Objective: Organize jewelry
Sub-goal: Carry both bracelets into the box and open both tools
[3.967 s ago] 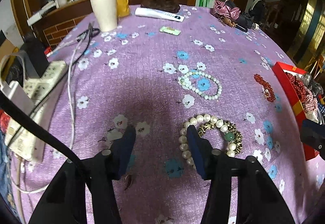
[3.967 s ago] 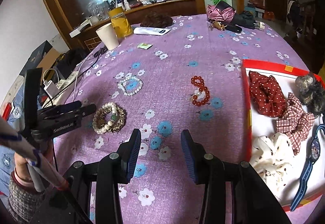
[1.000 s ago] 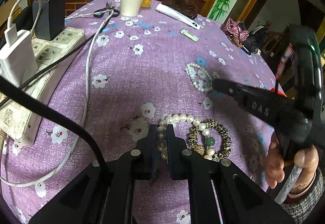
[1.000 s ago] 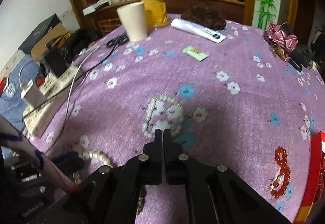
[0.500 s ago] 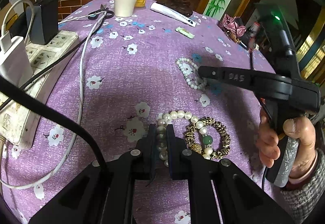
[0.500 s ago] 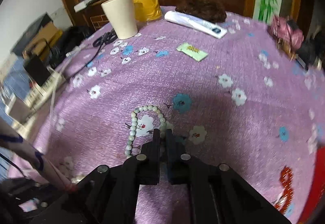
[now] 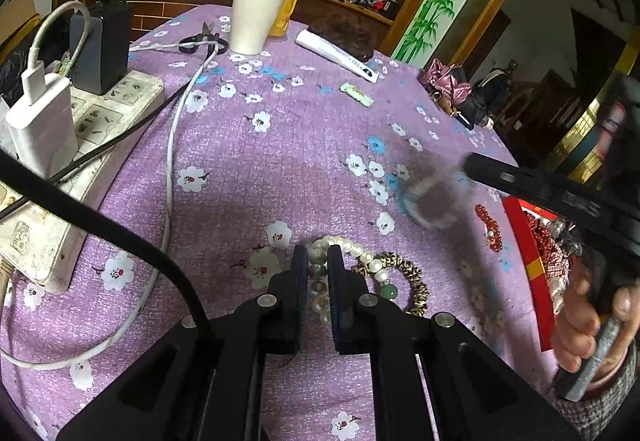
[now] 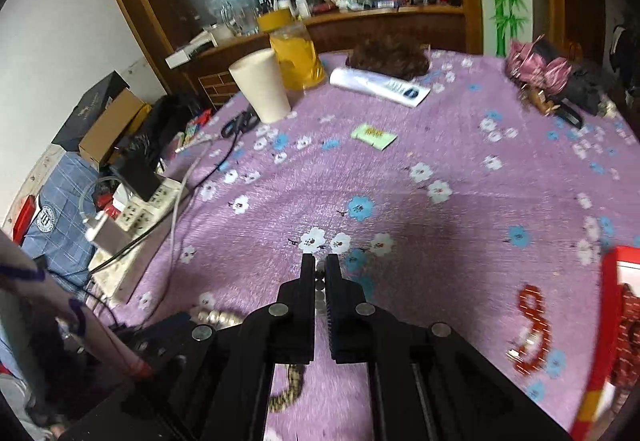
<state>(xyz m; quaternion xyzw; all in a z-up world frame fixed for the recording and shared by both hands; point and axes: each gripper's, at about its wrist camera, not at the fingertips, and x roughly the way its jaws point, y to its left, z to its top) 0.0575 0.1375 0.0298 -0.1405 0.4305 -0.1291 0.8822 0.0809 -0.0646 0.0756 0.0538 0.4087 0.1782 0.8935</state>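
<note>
A: How far along is the jewelry sorting?

B: Early, I'd say. The left gripper (image 7: 318, 261) is closed on the white pearl bracelet (image 7: 344, 245), which lies on the purple flowered surface (image 7: 280, 145) touching a leopard-patterned bead bracelet (image 7: 404, 273).

A: And the other one?

B: The right gripper (image 8: 320, 273) is pinched nearly shut on the pale green bead bracelet (image 8: 319, 287); a few beads show between its fingers. In the left view that bracelet (image 7: 426, 203) is a blur hanging from the gripper tip, apparently lifted off the cloth (too smeared to be sure).

A: Where does it all go?

B: Probably the red tray (image 7: 534, 273) at the right edge, which holds fabric scrunchies. I see no bracelet in it, though much of it is out of frame.

A: So what remains?

B: Everything, by my reading: both held bracelets, the leopard one, and the red bead bracelet (image 8: 530, 325) lying just beside the tray.
</note>
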